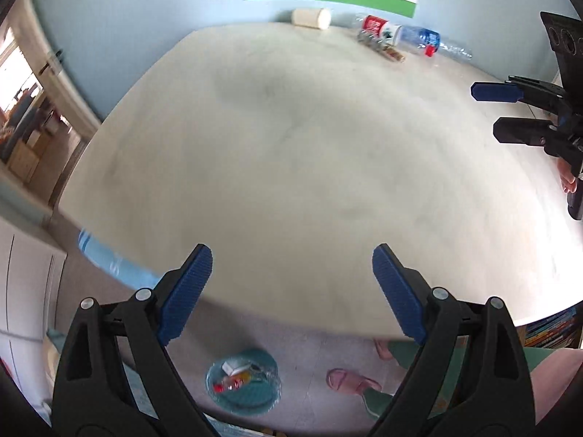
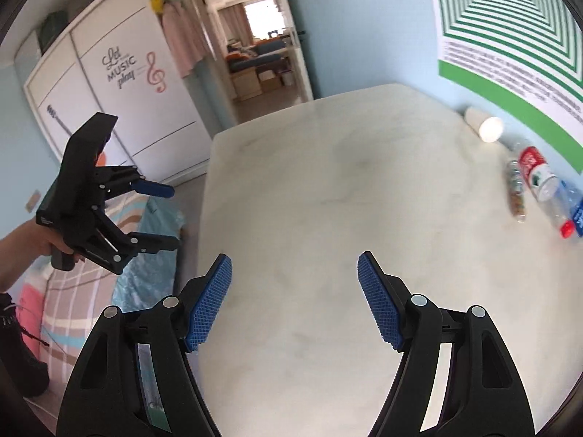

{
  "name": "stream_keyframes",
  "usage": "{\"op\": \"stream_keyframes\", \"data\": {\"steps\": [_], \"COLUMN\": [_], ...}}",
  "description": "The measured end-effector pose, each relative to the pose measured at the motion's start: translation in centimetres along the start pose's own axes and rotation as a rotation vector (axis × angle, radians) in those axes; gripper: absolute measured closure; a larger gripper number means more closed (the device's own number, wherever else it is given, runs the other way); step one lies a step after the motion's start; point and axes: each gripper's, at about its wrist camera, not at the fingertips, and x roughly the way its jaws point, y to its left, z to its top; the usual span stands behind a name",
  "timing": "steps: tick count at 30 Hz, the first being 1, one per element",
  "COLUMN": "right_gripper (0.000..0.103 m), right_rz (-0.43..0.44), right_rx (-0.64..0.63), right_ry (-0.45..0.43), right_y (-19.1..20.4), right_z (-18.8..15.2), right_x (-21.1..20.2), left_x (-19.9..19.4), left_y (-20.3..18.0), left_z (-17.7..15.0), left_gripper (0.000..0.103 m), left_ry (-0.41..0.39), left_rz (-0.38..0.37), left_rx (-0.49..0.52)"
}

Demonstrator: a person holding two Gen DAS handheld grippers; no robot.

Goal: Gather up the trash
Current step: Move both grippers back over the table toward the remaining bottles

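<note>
Right wrist view: my right gripper (image 2: 294, 296) and left gripper (image 2: 167, 216) stand wide, empty. Clear plastic bottles (image 2: 546, 185) lie by the far wall; light, slippery, easily crushed, so I would clamp mid-body.

We counted one paper cup (image 2: 482, 125) and three plastic bottles (image 2: 539, 174) lying far ahead of the right tongs (image 2: 295, 300), and one bin (image 1: 243, 382) below the left tongs (image 1: 291, 291).

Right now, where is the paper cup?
The paper cup lies on its side at the table's far edge against the wall, below the green poster, just beyond the plastic bottles.
</note>
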Motion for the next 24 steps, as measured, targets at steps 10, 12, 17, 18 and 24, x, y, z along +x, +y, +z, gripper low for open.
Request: {"op": "stream_keyframes", "data": {"steps": [10, 12, 17, 18, 24], "right_gripper": [0.029, 0.029, 0.029, 0.029, 0.023], "right_rz": [-0.123, -0.134, -0.154, -0.162, -0.188], "right_rx": [0.101, 0.118, 0.159, 0.17, 0.221], "right_ry": [-0.071, -0.079, -0.085, -0.087, -0.093], "right_y": [-11.0, -13.1, -16.5, -17.4, -20.8], "right_z": [-0.8, -0.8, -1.0, -1.1, -2.1], "right_x": [-4.9, -5.3, -5.6, -5.6, -5.7], "left_x": [3.5, 4.2, 6.0, 6.5, 9.1], "left_y": [-10.1, -11.6, -14.4, -14.9, -17.9], "left_z": [11.9, 13.6, 16.7, 17.3, 19.8], "left_gripper": [0.016, 0.016, 0.015, 0.015, 0.015], "left_ry": [-0.045, -0.044, -0.031, -0.028, -0.007], "left_rz": [0.023, 0.012, 0.01, 0.005, -0.002], "left_rx": [0.126, 0.135, 0.173, 0.183, 0.222]}}
